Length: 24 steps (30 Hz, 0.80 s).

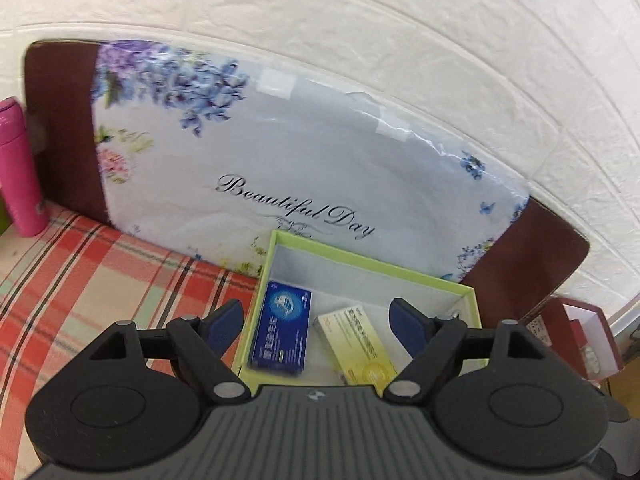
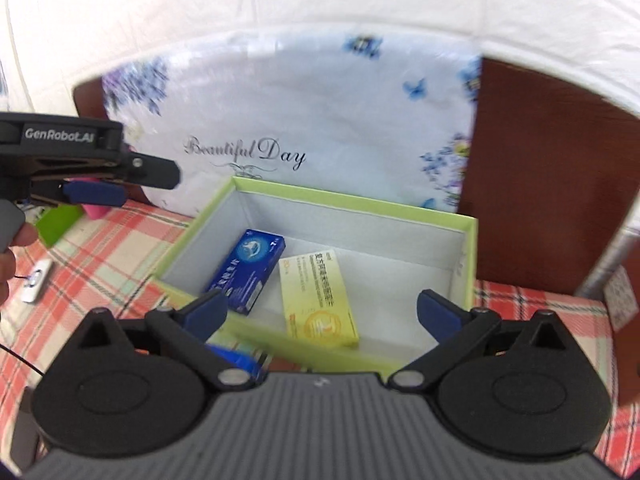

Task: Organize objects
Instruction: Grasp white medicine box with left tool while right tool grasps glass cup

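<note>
A light-green open box (image 1: pixel 360 259) (image 2: pixel 474 248) stands on the checked cloth against a floral "Beautiful Day" panel. A blue medicine pack (image 1: pixel 282 328) (image 2: pixel 248 272) and a yellow one (image 1: pixel 356 346) (image 2: pixel 318 300) lie flat inside it, side by side. My left gripper (image 1: pixel 318 322) hovers over the box's near-left part, open, nothing between its blue pads. From the right wrist it shows sideways at the far left (image 2: pixel 116 194), held by a hand (image 2: pixel 12 248). My right gripper (image 2: pixel 322 314) hangs open above the box's near edge, its pads clear of both packs.
A pink bottle (image 1: pixel 18 168) stands at the left by the panel (image 1: pixel 280 152). A red box (image 1: pixel 576 332) sits to the right. A small white device (image 2: pixel 36 280) and a green object (image 2: pixel 60 220) lie on the cloth at left. Another blue item (image 2: pixel 236 358) lies before the box.
</note>
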{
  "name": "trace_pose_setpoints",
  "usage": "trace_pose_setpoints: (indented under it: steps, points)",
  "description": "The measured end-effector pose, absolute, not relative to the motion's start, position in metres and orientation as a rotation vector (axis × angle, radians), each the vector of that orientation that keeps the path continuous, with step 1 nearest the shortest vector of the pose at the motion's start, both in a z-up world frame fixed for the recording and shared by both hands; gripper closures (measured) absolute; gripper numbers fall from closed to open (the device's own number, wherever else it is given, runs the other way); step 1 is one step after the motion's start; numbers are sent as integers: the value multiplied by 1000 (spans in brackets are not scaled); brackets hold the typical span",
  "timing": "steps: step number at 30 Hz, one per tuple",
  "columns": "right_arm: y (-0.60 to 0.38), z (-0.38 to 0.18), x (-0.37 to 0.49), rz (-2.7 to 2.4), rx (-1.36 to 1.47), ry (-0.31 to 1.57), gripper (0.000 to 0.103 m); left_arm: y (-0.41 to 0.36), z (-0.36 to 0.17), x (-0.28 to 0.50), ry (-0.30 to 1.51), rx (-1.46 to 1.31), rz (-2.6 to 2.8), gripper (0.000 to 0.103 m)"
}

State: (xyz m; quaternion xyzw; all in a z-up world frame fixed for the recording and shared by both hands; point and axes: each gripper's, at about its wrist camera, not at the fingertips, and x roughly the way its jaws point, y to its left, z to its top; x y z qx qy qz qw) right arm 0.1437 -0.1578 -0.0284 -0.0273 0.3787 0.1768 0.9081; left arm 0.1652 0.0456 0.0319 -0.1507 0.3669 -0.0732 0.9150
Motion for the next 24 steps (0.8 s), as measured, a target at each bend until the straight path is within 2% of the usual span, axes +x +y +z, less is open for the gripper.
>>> trace_pose_setpoints:
  steps: [5, 11, 24]
  points:
    - [-180, -10, 89, 343, -35, 766, 0, 54, 23, 115, 796, -364, -120, 18]
    - [-195, -15, 34, 316, -57, 770, 0, 55, -4, 71, 888, -343, -98, 18]
    - [-203, -40, -18, 287, -46, 858, 0, 40, -52, 37, 1040, -230, -110, 18]
